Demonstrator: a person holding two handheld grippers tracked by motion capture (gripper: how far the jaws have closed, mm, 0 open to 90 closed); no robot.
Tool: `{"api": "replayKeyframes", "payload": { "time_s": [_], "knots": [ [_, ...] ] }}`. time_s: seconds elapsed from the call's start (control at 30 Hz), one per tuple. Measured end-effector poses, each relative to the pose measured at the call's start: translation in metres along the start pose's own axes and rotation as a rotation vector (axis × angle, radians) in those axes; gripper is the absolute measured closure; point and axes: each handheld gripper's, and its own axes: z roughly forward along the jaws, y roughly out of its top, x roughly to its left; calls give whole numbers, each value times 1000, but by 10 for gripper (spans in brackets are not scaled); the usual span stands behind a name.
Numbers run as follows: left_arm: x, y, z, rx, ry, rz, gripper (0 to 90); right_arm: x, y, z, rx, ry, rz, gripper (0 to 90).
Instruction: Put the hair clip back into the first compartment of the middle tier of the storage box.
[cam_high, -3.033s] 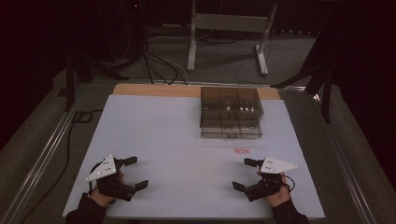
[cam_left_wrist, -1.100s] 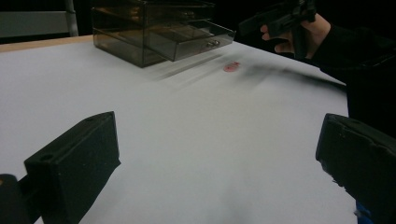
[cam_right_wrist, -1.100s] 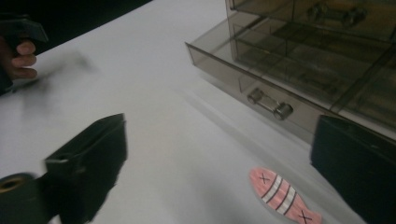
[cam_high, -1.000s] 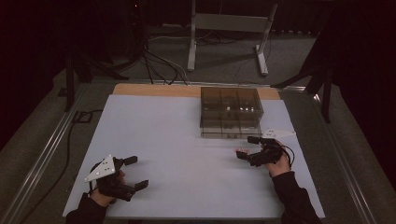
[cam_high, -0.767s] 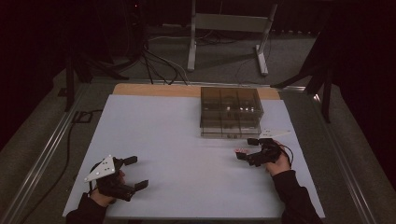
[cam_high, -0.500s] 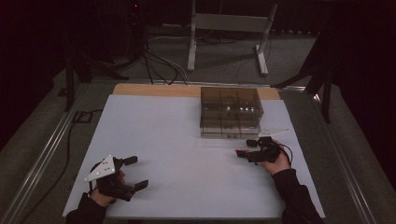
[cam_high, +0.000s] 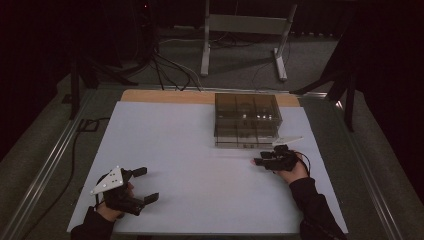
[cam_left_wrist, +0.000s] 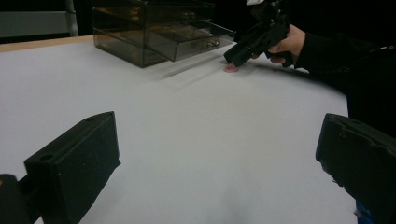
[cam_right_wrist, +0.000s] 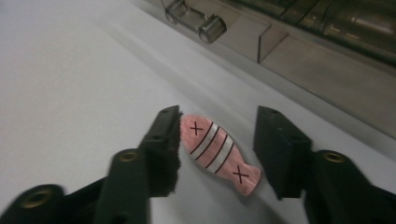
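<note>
A flat pink fish-shaped piece (cam_right_wrist: 219, 154) with white stripes and two X marks lies on the white table, just in front of the drawer box. My right gripper (cam_right_wrist: 218, 122) is open, low over the table, with one jaw on each side of the fish and not touching it. In the high view the right gripper (cam_high: 257, 161) is near the box's front right corner. From the left gripper view the fish (cam_left_wrist: 230, 68) shows under the right gripper's tip. My left gripper (cam_high: 148, 184) rests open at the near left with nothing between its jaws.
A smoky transparent drawer box (cam_high: 246, 120) stands at the back right of the white table (cam_high: 180, 145). Its bottom drawer (cam_left_wrist: 196, 39) sticks out a little and its metal handle (cam_right_wrist: 194, 18) is close beyond the fish. A wooden strip edges the table's far side.
My right gripper has moved forward from the near edge to the box's front and then leftward and down, so its jaws now flank the fish. The left gripper has stayed put.
</note>
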Motion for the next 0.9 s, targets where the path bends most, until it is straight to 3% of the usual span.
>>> {"api": "replayKeyframes", "payload": {
  "time_s": [0.37,0.47,0.63,0.9],
  "knots": [
    [1,0,0,-3,-1,-5,4,5,-2,3,16,-39,-90,586],
    [0,0,0,-2,-1,-2,5,7,-2,3,20,-22,-105,670],
    [0,0,0,-1,0,1,4,7,-2,0,34,-21,-87,736],
    [1,0,0,1,1,-1,5,12,0,-7,20,24,-78,861]
  ]
}}
